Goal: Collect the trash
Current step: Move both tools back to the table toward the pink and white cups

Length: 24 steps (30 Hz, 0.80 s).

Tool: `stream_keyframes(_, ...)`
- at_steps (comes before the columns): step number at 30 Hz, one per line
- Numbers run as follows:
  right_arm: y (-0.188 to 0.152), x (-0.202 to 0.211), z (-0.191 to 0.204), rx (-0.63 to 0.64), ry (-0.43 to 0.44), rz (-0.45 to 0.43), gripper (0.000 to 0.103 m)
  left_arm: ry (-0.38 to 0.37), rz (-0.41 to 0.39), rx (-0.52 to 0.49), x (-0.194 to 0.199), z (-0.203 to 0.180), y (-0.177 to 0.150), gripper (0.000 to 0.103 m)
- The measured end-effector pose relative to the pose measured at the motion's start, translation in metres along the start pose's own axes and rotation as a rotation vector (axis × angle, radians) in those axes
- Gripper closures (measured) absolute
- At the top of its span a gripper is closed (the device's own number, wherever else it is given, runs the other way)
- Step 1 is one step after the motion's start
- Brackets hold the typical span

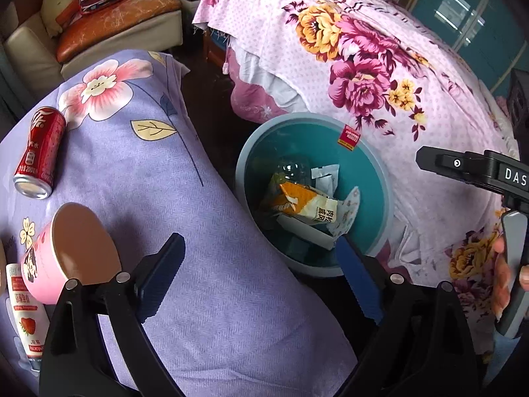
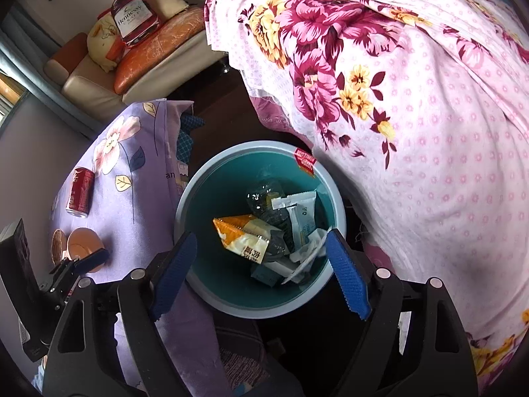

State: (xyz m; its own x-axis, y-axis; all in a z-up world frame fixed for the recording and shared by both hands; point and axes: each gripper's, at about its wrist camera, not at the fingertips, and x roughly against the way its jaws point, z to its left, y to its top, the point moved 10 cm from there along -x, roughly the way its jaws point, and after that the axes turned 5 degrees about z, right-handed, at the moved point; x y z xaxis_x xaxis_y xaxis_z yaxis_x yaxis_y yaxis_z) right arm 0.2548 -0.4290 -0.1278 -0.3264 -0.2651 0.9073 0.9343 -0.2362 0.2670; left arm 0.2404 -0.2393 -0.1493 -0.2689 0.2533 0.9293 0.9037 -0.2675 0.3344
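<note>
Left wrist view: the left gripper (image 1: 261, 274) hangs over the gap between the purple flowered cloth (image 1: 158, 172) and the bin (image 1: 380, 172), jaws spread wide, nothing between the blue ribbed pads (image 1: 358, 281). Trash not yet collected lies far left on the cloth: a red soda can (image 1: 41, 152) on its side, smooth metal, round end facing near; a pink paper cup (image 1: 66, 251) tipped over, brown inside showing; a white tube with a strawberry print (image 1: 26, 317) beside it at the near left edge. The bin is round, grey-blue plastic rim, teal inside, holding a crinkled orange and white snack bag (image 1: 307, 201), a clear plastic bottle (image 1: 294, 168) and white wrappers. The right gripper's black body shows at the right edge, over the pink flowered bedcover (image 1: 380, 76). Right wrist view: the right gripper (image 2: 261, 274) sits straight above the bin (image 2: 185, 195), jaws well apart and empty, snack bag (image 2: 244, 235) and wrappers lying loose below. Can (image 2: 80, 192) and cup (image 2: 84, 248) lie left on the cloth, the left gripper near the cup. Judgement: a drop-off step looks finished on both sides; the next move calls for a reach left to the cup or can. The can may roll; the cup wall is thin and may crush under a hard squeeze.
</note>
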Motion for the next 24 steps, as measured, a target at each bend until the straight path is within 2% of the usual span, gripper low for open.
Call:
stream_keyframes(4,-0.006,0.005,0.01,0.012,-0.011,0.0,0.024,-0.013,-0.015,0.02,0.012,0.006,-0.007,0.009)
stream_keyframes(7,-0.011,0.01,0.018,0.021,-0.014,-0.003,0.019,-0.025,-0.025,0.032,0.02,0.011,-0.011,0.009)
stream_keyframes(17,-0.03,0.023,0.061,0.091,-0.027,0.001,0.019,-0.029,-0.084,0.079,0.057,0.039,-0.035,0.006)
stream_keyframes(24,-0.047,0.02,0.111,0.238,-0.081,0.03,0.019,-0.018,-0.115,0.129,0.079,0.072,-0.054,0.006)
